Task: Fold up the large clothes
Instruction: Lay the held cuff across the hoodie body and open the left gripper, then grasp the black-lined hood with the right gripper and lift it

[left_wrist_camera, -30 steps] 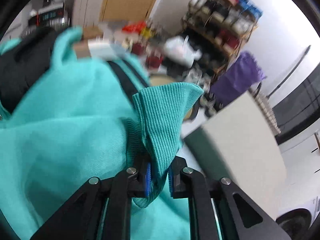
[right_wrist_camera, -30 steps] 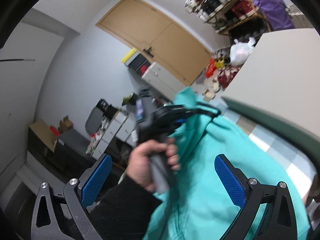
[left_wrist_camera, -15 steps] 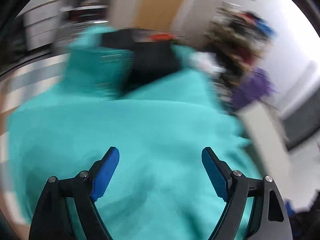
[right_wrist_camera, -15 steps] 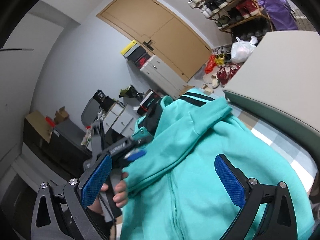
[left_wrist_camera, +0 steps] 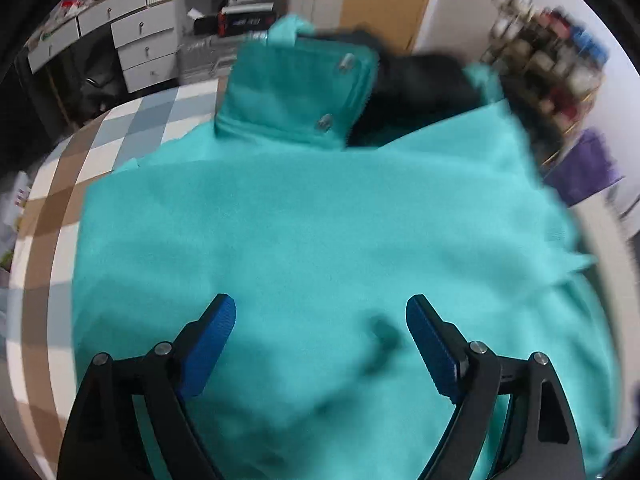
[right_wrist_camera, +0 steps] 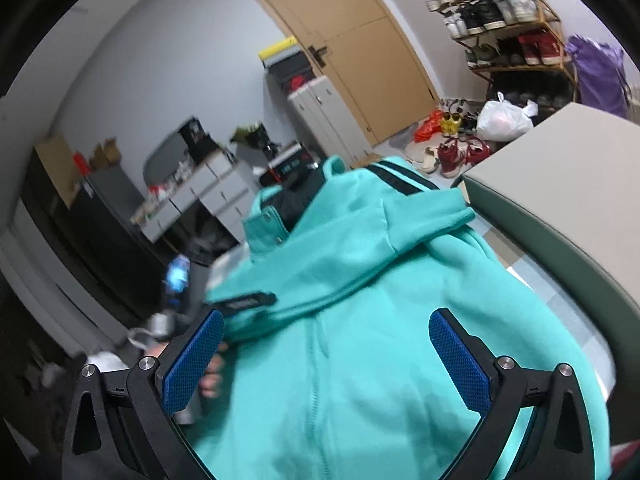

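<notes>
A turquoise zip jacket (left_wrist_camera: 312,232) lies spread on a checked cloth (left_wrist_camera: 100,136), its collar with snap buttons (left_wrist_camera: 296,96) and black lining at the far end. My left gripper (left_wrist_camera: 320,340) hovers open over the jacket's near part, with nothing between its blue pads. In the right wrist view the same jacket (right_wrist_camera: 360,340) shows its zipper and a folded-over sleeve with black stripes (right_wrist_camera: 400,184). My right gripper (right_wrist_camera: 324,360) is open above it, holding nothing. The person's hand (right_wrist_camera: 210,380) shows blurred behind my right gripper's left finger.
A grey-topped table or box (right_wrist_camera: 560,168) stands at the right. Behind are white drawers (left_wrist_camera: 136,36), a wooden door (right_wrist_camera: 352,40), a shoe rack (right_wrist_camera: 504,16), a purple cloth (right_wrist_camera: 596,72) and bags and shoes on the floor (right_wrist_camera: 460,136).
My left gripper let go of the ribbed turquoise hem, opened wide and swung back over the jacket. The sleeve now lies folded across the jacket. The right gripper stayed open and rolled a little.
</notes>
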Demonstrator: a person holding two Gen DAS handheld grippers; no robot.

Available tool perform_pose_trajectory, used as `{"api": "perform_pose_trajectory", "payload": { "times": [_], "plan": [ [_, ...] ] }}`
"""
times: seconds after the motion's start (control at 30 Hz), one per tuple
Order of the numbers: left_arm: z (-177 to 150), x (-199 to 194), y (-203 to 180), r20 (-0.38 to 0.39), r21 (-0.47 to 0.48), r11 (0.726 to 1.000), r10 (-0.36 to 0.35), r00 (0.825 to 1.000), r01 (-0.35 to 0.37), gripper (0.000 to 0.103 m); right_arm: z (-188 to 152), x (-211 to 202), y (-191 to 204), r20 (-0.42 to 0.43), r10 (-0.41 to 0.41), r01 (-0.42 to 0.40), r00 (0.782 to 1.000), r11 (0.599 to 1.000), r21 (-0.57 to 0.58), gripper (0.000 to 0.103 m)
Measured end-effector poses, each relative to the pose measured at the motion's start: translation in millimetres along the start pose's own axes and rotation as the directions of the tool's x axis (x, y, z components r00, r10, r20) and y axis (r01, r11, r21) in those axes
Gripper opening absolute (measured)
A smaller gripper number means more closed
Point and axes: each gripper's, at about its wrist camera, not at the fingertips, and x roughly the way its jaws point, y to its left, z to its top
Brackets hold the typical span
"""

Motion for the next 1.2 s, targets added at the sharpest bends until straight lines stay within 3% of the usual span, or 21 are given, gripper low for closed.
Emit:
{"api": "perform_pose_trajectory", "payload": {
  "times": [0.07, 0.13, 0.23, 0.27, 0.33, 0.4, 0.47, 0.5, 0.7, 0.73, 0.77, 0.83, 0.93, 1.0, 1.03, 1.07, 1.13, 1.2],
  "plan": [
    [-17, -44, 7, 0.075, -0.035, 0.999, -0.021, 0.997, 0.023, 0.085, 1, 9, 0, -0.029, -0.025, 0.024, 0.999, 1.000, -0.017, 0.103],
    [-42, -83, 17, 0.174, -0.133, 0.991, 0.017, 0.985, 0.006, 0.085, 10, 23, 6, -0.082, -0.053, 0.047, 0.995, 0.997, -0.067, 0.103],
    [-64, -107, 34, 0.192, -0.243, 0.970, 0.041, 0.980, 0.007, 0.085, 32, 48, 22, -0.092, -0.100, 0.082, 0.991, 0.980, -0.179, 0.103],
    [-72, -111, 35, 0.192, -0.257, 0.966, 0.045, 0.980, 0.006, 0.085, 44, 66, 29, -0.096, -0.150, 0.125, 0.984, 0.966, -0.226, 0.103],
    [-84, -112, 37, 0.206, -0.248, 0.969, 0.059, 0.977, -0.007, 0.085, 66, 114, 39, -0.169, -0.224, 0.163, 0.960, 0.936, -0.312, 0.103],
    [-80, -99, 42, 0.175, -0.228, 0.973, 0.080, 0.981, -0.039, 0.085, 77, 152, 46, -0.219, -0.274, 0.179, 0.936, 0.911, -0.371, 0.086],
    [-67, -89, 52, 0.132, -0.233, 0.971, 0.081, 0.988, -0.049, 0.085, 82, 202, 49, -0.282, -0.353, 0.201, 0.892, 0.869, -0.453, 0.075],
    [-64, -86, 54, 0.126, -0.237, 0.971, 0.072, 0.989, -0.041, 0.085, 82, 222, 46, -0.300, -0.382, 0.214, 0.874, 0.857, -0.469, 0.060],
    [-52, -74, 62, 0.070, -0.230, 0.972, 0.073, 0.995, -0.055, 0.085, 61, 283, 7, -0.352, -0.476, 0.292, 0.806, 0.837, -0.462, 0.055],
    [-49, -69, 61, 0.056, -0.214, 0.975, 0.076, 0.996, -0.062, 0.085, 59, 281, 11, -0.318, -0.481, 0.290, 0.817, 0.820, -0.494, 0.056],
    [-49, -69, 59, 0.048, -0.201, 0.977, 0.080, 0.996, -0.068, 0.085, 58, 281, 19, -0.318, -0.502, 0.273, 0.805, 0.787, -0.553, 0.057],
    [-45, -65, 60, 0.046, -0.194, 0.979, 0.072, 0.996, -0.062, 0.085, 65, 275, 26, -0.353, -0.466, 0.211, 0.811, 0.796, -0.567, 0.054],
    [-48, -63, 62, 0.030, -0.210, 0.976, 0.063, 0.998, -0.055, 0.085, 105, 250, 38, -0.332, -0.344, 0.140, 0.878, 0.849, -0.509, 0.057],
    [-49, -59, 65, 0.007, -0.223, 0.974, 0.054, 0.999, -0.051, 0.085, 133, 244, 43, -0.279, -0.304, 0.141, 0.911, 0.864, -0.482, 0.081],
    [-49, -57, 67, -0.002, -0.229, 0.972, 0.051, 0.999, -0.050, 0.085, 148, 244, 45, -0.240, -0.300, 0.158, 0.923, 0.866, -0.473, 0.088],
    [-49, -56, 70, -0.010, -0.235, 0.971, 0.043, 0.999, -0.044, 0.085, 167, 250, 44, -0.196, -0.318, 0.199, 0.928, 0.866, -0.459, 0.092],
    [-50, -56, 73, -0.011, -0.243, 0.969, 0.042, 0.999, -0.043, 0.085, 184, 270, 41, -0.185, -0.357, 0.254, 0.916, 0.870, -0.424, 0.092],
    [-51, -58, 77, -0.004, -0.247, 0.968, 0.049, 0.999, -0.049, 0.085, 197, 306, 25, -0.263, -0.361, 0.258, 0.895, 0.899, -0.355, 0.091]
  ]
}}
